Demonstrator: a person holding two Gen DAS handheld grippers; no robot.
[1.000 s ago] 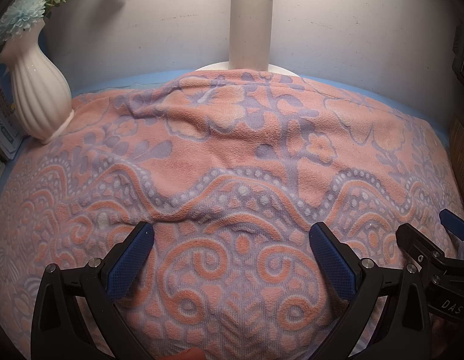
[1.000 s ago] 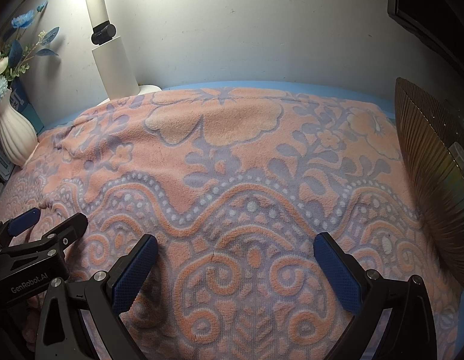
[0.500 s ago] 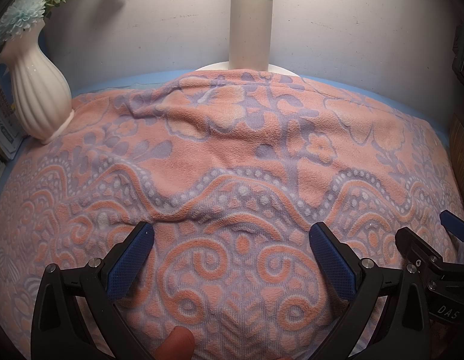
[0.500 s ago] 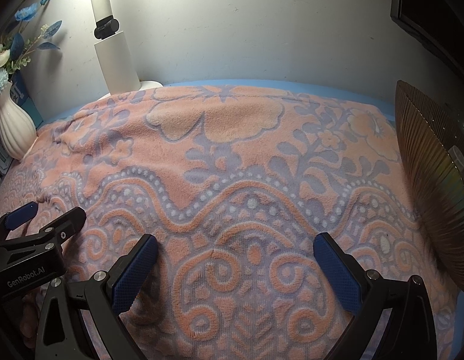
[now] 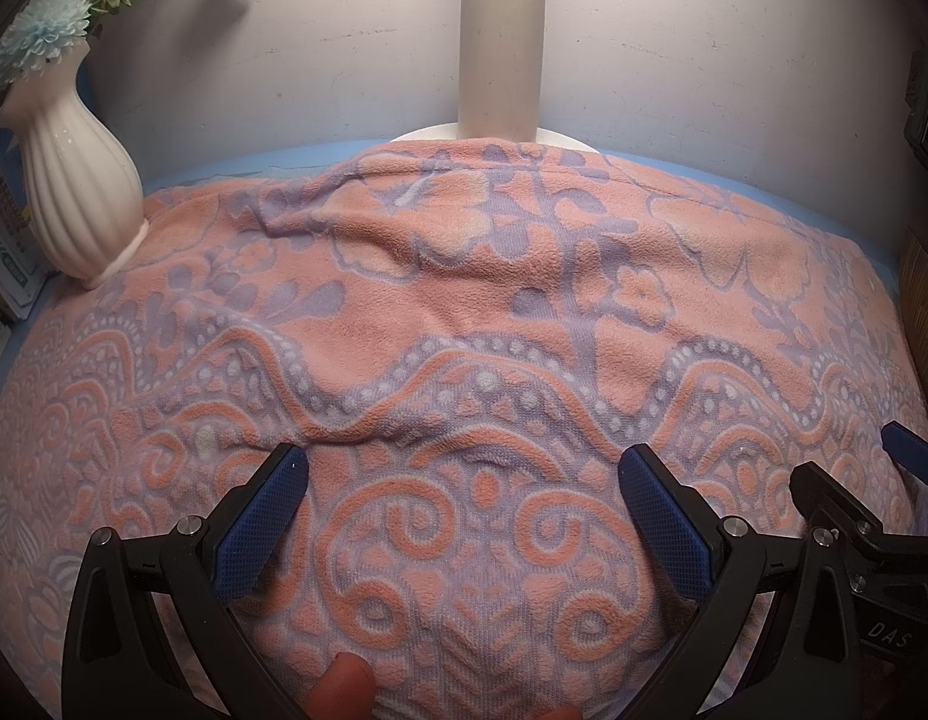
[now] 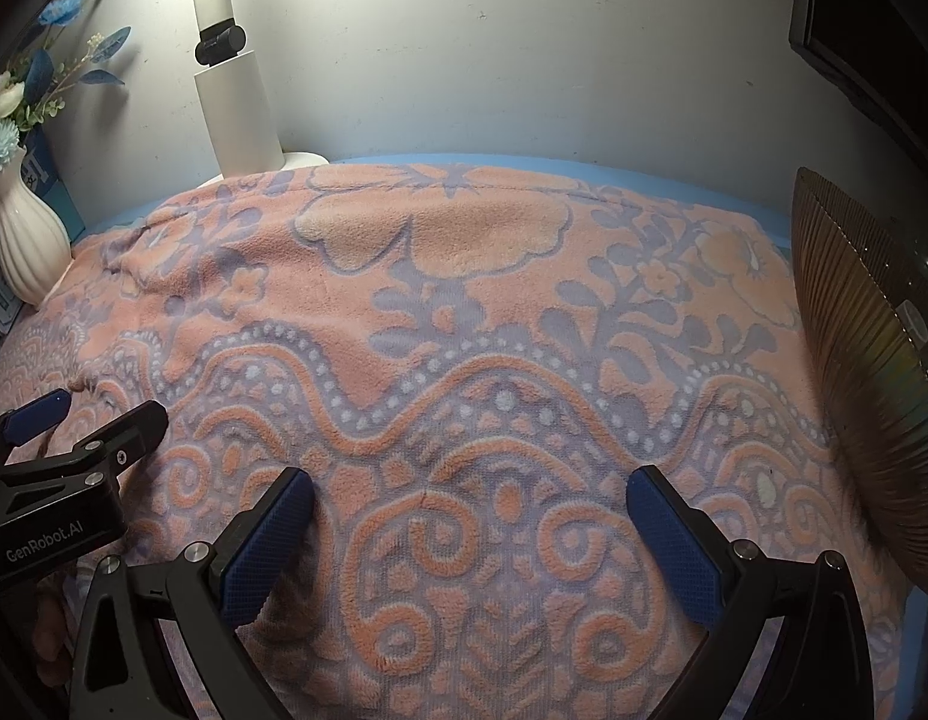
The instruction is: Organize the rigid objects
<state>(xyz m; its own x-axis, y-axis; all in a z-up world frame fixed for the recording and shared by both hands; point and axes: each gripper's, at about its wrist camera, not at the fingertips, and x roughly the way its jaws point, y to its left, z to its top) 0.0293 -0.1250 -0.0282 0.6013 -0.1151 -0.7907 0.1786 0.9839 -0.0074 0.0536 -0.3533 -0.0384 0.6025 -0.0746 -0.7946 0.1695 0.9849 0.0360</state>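
Observation:
A pink and lilac patterned fleece blanket covers the table; it also fills the right wrist view. My left gripper is open and empty, low over the blanket's near part. My right gripper is open and empty, also low over the near part. The right gripper shows at the right edge of the left wrist view, and the left gripper at the left edge of the right wrist view. No loose rigid object lies on the blanket.
A white ribbed vase with blue flowers stands at the back left, also in the right wrist view. A white lamp post stands against the back wall. A brown ribbed fan-like object stands at the right edge.
The right wrist view has shifted slightly right and back. A fingertip has come into the bottom of the left wrist view. Both grippers stay open.

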